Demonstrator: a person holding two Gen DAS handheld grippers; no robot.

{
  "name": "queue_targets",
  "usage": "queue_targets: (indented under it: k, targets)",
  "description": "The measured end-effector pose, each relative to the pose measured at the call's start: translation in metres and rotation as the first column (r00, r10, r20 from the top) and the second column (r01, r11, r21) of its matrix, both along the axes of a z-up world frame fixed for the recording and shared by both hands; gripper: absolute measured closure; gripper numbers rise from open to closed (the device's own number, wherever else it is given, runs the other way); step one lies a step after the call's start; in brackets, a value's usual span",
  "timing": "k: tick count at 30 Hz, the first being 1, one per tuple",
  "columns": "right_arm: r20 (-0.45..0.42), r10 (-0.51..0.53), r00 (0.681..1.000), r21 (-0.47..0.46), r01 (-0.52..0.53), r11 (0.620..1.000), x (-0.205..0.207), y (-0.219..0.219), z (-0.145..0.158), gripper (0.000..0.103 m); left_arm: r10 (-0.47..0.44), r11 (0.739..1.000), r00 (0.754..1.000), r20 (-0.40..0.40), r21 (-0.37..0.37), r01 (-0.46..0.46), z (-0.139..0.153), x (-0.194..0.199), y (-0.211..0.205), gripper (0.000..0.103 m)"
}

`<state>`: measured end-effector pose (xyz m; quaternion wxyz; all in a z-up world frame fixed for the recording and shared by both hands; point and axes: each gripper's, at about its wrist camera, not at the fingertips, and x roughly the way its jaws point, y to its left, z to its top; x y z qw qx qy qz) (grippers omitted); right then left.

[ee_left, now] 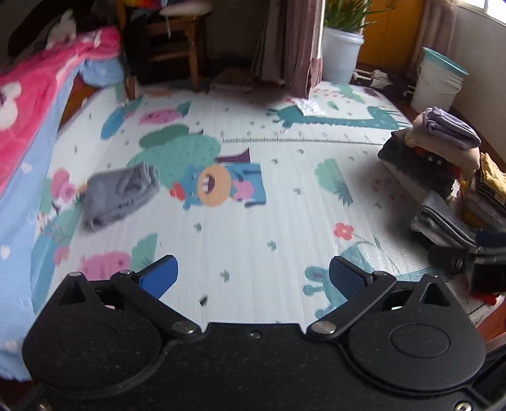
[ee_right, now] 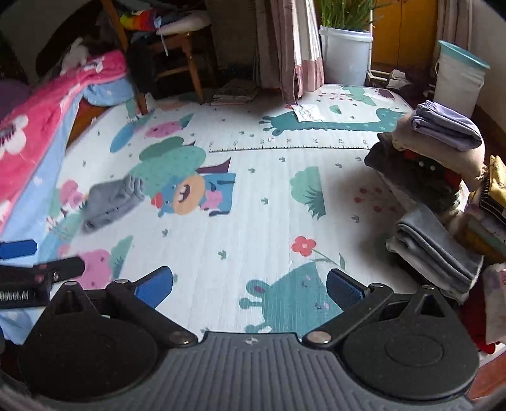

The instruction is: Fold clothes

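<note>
Both grippers (ee_left: 253, 278) (ee_right: 249, 287) seemingly open, empty.

Floor covered by a pale play mat (ee_right: 253, 227) printed with cartoon monsters, dinosaurs and a ruler strip. At left, a bed edge draped in a pink blanket (ee_right: 38, 117) over a light blue sheet (ee_left: 19, 227). Beyond it, a wooden chair (ee_right: 177, 53) piled with items. Centre back, a hanging curtain (ee_right: 300, 53); beside it a white planter (ee_right: 344, 53) with green leaves. At right, a white bucket with teal rim (ee_right: 458, 79). Daylight enters from the window at upper right (ee_left: 487, 9)
</note>
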<state>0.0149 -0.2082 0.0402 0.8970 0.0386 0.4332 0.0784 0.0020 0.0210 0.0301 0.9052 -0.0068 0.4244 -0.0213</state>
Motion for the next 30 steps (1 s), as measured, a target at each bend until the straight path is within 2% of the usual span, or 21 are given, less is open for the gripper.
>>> queue_targets:
  k: [3,8,17,21,30]
  targets:
    - [-0.002,-0.002,1.0,0.002,0.002,1.0,-0.006,0.002,-0.003,0.0,0.032,0.999,0.999,-0.01,0.004,-0.032,-0.003,-0.002,0.001,0.0]
    - [0.024,0.01,1.0,-0.051,-0.009,0.999,-0.011,0.01,-0.001,0.0,0.059,0.998,0.998,-0.008,0.016,-0.059,-0.006,-0.009,0.0,0.0]
    - [-0.043,-0.002,0.999,-0.045,0.0,0.999,-0.016,0.019,-0.024,0.0,0.011,1.0,0.999,-0.032,0.016,-0.01,-0.015,-0.01,-0.01,0.001]
    - [-0.062,-0.002,0.998,-0.049,-0.001,0.999,-0.016,0.022,-0.031,0.0,0.001,0.999,1.0,-0.028,0.047,0.0,-0.02,-0.011,-0.012,0.0]
    - [-0.074,-0.001,0.997,-0.058,-0.003,0.998,-0.018,0.026,-0.035,0.0,0.012,0.999,0.999,-0.033,0.04,-0.01,-0.024,-0.01,-0.007,0.0]
